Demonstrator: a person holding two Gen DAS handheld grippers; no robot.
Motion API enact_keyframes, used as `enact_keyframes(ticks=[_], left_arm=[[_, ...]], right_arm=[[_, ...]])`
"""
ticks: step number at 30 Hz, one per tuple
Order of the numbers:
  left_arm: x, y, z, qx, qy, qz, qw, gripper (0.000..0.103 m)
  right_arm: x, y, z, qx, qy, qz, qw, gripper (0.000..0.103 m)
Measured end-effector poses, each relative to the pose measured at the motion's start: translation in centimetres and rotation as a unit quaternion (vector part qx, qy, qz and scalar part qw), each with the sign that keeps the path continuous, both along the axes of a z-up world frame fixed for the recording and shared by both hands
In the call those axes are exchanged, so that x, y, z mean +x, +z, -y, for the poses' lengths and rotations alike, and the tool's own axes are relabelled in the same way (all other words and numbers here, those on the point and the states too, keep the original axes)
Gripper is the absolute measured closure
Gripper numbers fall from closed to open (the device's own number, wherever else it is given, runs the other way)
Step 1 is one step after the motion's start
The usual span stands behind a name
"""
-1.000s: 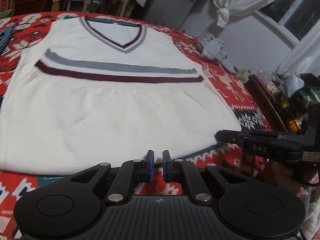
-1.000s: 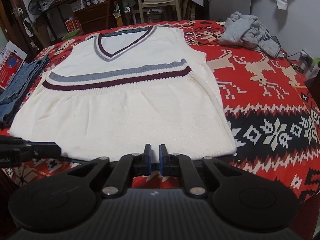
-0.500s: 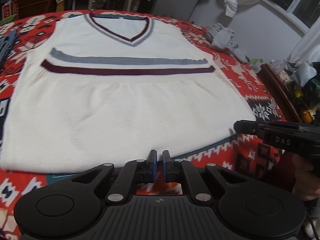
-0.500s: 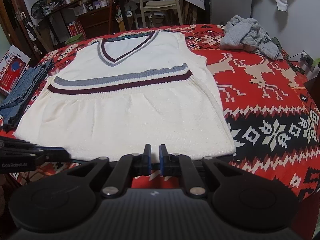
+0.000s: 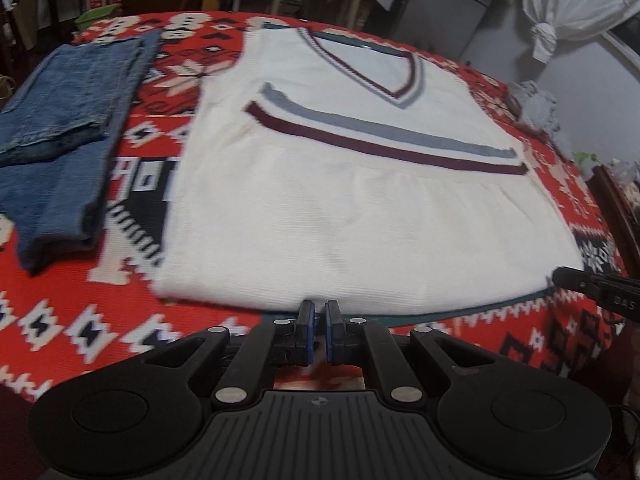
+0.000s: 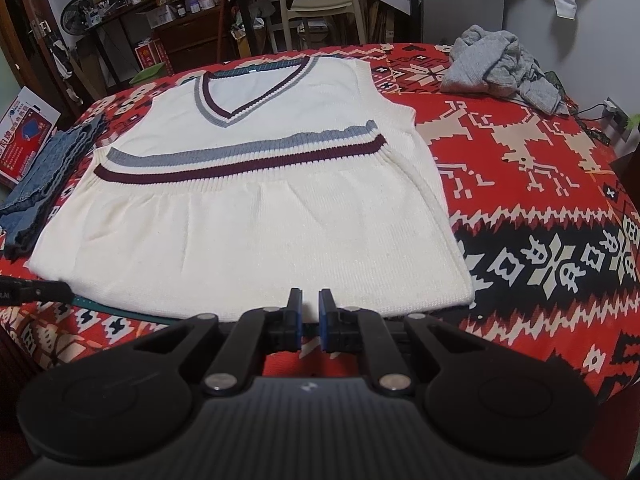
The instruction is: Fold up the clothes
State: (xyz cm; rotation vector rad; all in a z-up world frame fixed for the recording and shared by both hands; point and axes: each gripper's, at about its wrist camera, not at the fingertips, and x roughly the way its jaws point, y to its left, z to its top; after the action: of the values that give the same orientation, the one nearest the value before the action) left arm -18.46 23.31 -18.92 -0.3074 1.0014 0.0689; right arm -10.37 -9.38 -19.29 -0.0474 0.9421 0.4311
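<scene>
A red blanket (image 6: 520,184) with white reindeer and black-and-white snowflake bands covers the whole desk. The room behind it is crowded: a pale wooden chair (image 6: 320,4) at the top centre of the right wrist view, a dark cabinet (image 6: 176,36) loaded with bottles and boxes to its left, and a fan (image 6: 76,20) in the upper left corner. A knotted white curtain (image 5: 560,4) hangs in the upper right of the left wrist view.

The cream knit vest (image 6: 256,208) lies flat and spread in the middle of the frame, V-neck toward the far edge, grey and maroon stripes across the chest, hem nearest the cameras. Folded blue jeans (image 5: 68,128) sit at the left of the frame, apart from the vest. A crumpled grey garment (image 6: 500,64) rests in the upper right, well clear of it.

The left gripper (image 5: 319,334) hovers just short of the hem, fingers nearly together with a narrow slit, holding nothing. The right gripper (image 6: 309,320) does likewise, its gap slightly wider.
</scene>
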Motion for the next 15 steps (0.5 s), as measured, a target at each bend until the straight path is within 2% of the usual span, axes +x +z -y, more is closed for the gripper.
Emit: enact_keyframes(ticks=[6,12,13,14,15], left_arm=[[-1.1,1.0,-3.6,0.008,0.054,0.014,0.9984,0.096],[-1.1,0.4,-5.3,0.021,0.078,0.004,0.9967,0.096],[-1.1,0.3,-5.6,0.023,0.082,0.002,0.9963,0.095],[-1.1,0.2,-5.9,0.026,0.086,0.000,0.9960,0.089],[-1.2,0.1,-6.1,0.025,0.089,-0.001,0.9957,0.089]], right_arm=[[0.0,-0.1,-0.2,0.002,0.003,-0.004,1.000,0.094],[-0.1,0.0,-1.5,0.000,0.019,-0.001,1.000,0.094],[-0.2,0.1,-1.8,0.002,0.023,-0.001,1.000,0.094],[-0.3,0.2,-2.1,0.005,0.028,-0.001,1.000,0.093],[-0.3,0.3,-2.5,0.007,0.033,-0.001,0.999,0.093]])
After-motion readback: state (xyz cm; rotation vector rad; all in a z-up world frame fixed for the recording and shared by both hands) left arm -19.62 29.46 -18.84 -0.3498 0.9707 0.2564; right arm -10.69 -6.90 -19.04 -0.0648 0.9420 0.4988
